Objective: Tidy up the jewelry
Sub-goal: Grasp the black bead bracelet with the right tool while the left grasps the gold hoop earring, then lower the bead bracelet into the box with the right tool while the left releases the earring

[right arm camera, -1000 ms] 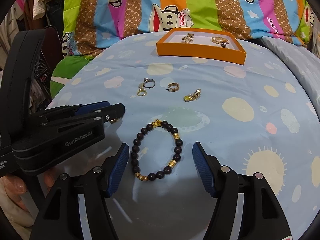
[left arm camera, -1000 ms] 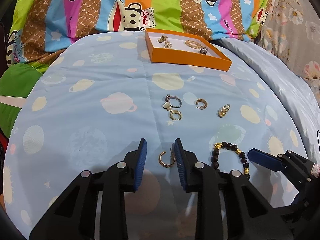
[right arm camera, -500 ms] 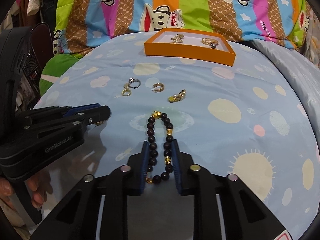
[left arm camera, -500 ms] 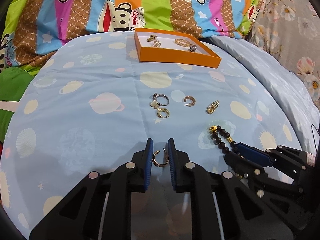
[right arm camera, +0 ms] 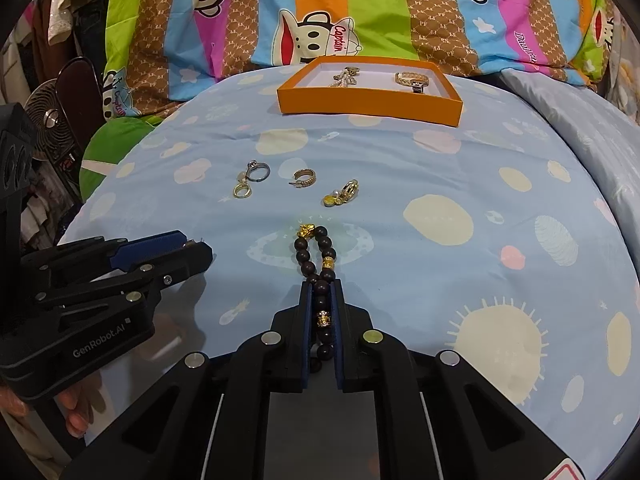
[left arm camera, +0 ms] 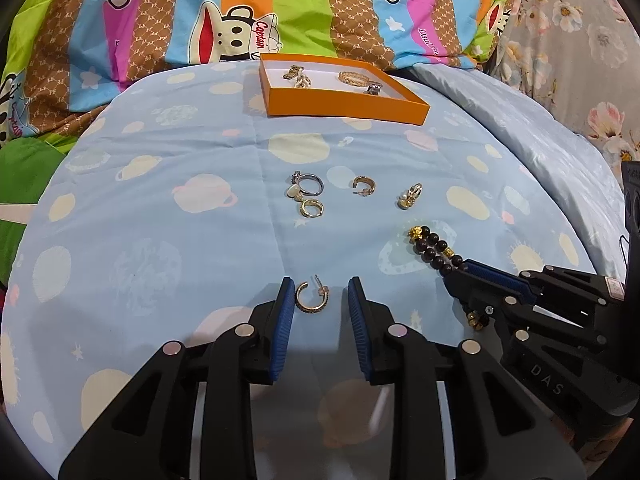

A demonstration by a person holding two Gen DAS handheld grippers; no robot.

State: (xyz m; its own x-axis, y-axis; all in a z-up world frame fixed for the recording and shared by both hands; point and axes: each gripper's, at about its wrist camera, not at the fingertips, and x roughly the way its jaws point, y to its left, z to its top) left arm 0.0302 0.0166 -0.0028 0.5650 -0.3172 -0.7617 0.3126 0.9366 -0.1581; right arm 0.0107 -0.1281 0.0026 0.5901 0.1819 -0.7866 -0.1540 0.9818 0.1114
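Observation:
My left gripper [left arm camera: 319, 300] is open, its blue pads on either side of a gold hoop earring [left arm camera: 312, 299] lying on the blue bedspread. My right gripper [right arm camera: 322, 300] is shut on the dark bead bracelet [right arm camera: 316, 258], which is squeezed into a narrow loop and still rests on the cloth. The bracelet also shows in the left wrist view [left arm camera: 434, 250]. An orange tray [left arm camera: 344, 109] at the far side holds several gold pieces. Loose rings and earrings [left arm camera: 306, 194] lie mid-bed.
A gold hoop [left arm camera: 364, 186] and a pearl clip earring [left arm camera: 410, 196] lie right of the ring cluster. A striped monkey-print quilt [left arm camera: 240, 20] lies behind the tray. A green cushion [right arm camera: 116, 140] and a fan [right arm camera: 52, 128] are at the left.
My left gripper closed around the hoop earring, then opened again; the earring lies between the pads. My right gripper closed tighter on the bracelet, flattening its loop.

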